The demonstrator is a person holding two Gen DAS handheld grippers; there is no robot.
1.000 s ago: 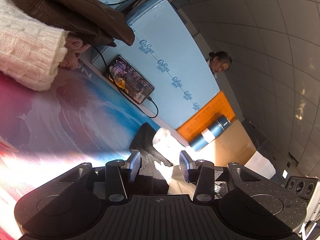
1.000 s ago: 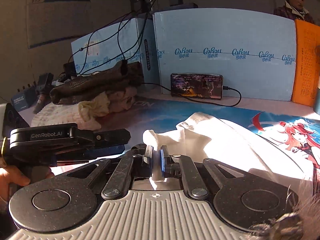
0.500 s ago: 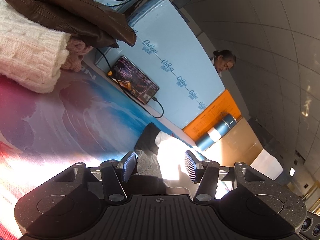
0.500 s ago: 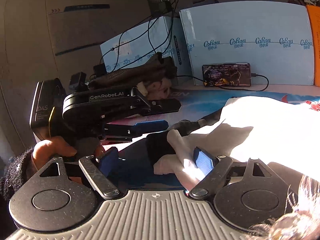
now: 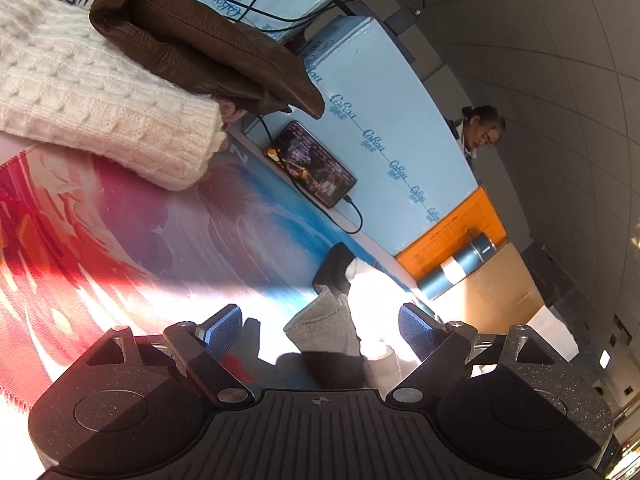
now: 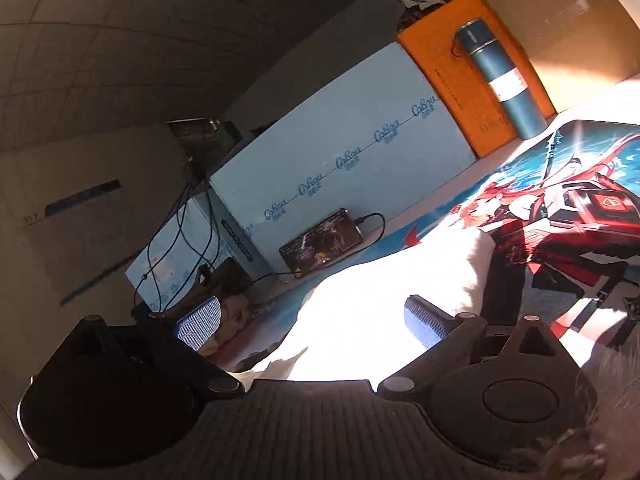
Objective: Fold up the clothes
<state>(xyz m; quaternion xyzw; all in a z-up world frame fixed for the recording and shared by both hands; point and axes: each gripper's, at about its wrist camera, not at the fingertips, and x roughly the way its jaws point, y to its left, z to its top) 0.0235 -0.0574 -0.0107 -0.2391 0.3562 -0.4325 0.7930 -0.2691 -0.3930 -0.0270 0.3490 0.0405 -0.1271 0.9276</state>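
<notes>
The white garment with a grey lining and dark trim (image 5: 362, 300) lies on the counter, on a printed mat with red, white and blue anime artwork (image 5: 120, 240), bunched into a low heap and washed out by strong sunlight; in the right wrist view the same garment (image 6: 380, 312) fills the middle of the mat as a bright white mound. The left gripper (image 5: 320, 326) hangs just above the near edge of the garment with its jaws spread wide apart, the blue-padded fingers (image 5: 222, 326) standing either side of the grey fold and not touching it. The right gripper (image 6: 312, 322) sits low over the garment, its jaws likewise wide apart and holding nothing, the cloth lying between and beneath them. At the far left of the mat a cream cable-knit sweater (image 5: 92, 96) lies folded, with a brown leather jacket (image 5: 200, 48) stacked on top of it. Behind the mat a black smartphone with a lit screen (image 5: 312, 164) leans against a pale blue foam board printed with a repeated logo (image 5: 380, 128), a black cable plugged into its end. Further along, a dark blue steel flask with a white label (image 6: 504, 80) stands against an orange board (image 6: 452, 80). A person (image 5: 482, 130) is partly visible beyond the boards.
</notes>
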